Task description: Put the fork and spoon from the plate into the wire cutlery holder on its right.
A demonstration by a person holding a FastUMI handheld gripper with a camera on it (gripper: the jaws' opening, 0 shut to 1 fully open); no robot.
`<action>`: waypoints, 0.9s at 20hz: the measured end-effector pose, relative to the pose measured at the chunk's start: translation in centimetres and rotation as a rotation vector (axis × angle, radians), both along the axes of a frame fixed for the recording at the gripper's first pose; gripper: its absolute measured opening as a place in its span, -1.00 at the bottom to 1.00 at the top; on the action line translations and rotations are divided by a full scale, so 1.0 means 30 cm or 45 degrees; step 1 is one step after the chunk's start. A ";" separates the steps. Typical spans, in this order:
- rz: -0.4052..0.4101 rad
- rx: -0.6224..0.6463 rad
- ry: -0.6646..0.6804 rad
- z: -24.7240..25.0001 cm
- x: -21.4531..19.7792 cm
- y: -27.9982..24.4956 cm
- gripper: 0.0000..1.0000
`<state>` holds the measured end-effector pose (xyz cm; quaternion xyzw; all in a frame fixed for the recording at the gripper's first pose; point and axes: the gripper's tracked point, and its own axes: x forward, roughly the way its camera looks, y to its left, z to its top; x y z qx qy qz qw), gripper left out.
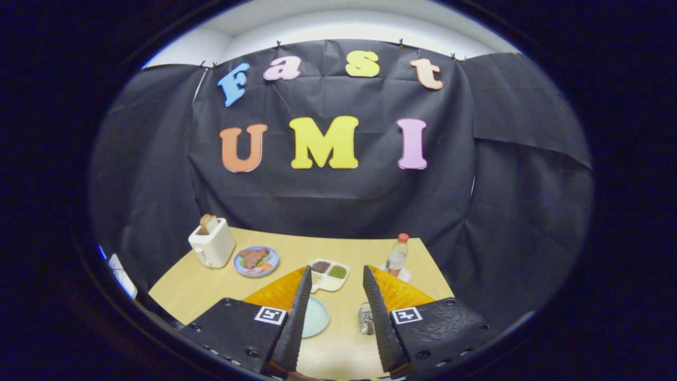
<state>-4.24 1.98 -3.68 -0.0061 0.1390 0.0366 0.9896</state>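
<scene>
Gripper (334, 323) fingers spread, empty, between plate (316, 316) and holder (365, 318)

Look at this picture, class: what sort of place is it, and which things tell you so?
Most likely a staged dining table in a recording booth. A toaster holding bread, a plate of food and a water bottle sit on a wooden table before a black cloth wall. The gripper hangs open above.

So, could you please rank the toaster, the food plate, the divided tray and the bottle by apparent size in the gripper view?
1. toaster
2. food plate and divided tray, too alike to rank
3. bottle, slimmest, though tall

All sit beyond the open gripper, at differing distances.
</scene>
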 end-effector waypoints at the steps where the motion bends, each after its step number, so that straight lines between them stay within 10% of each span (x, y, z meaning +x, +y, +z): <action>1: 0.002 0.015 -0.016 0.030 -0.013 0.043 0.21; 18: -0.070 -0.027 -0.140 0.199 -0.016 0.240 0.92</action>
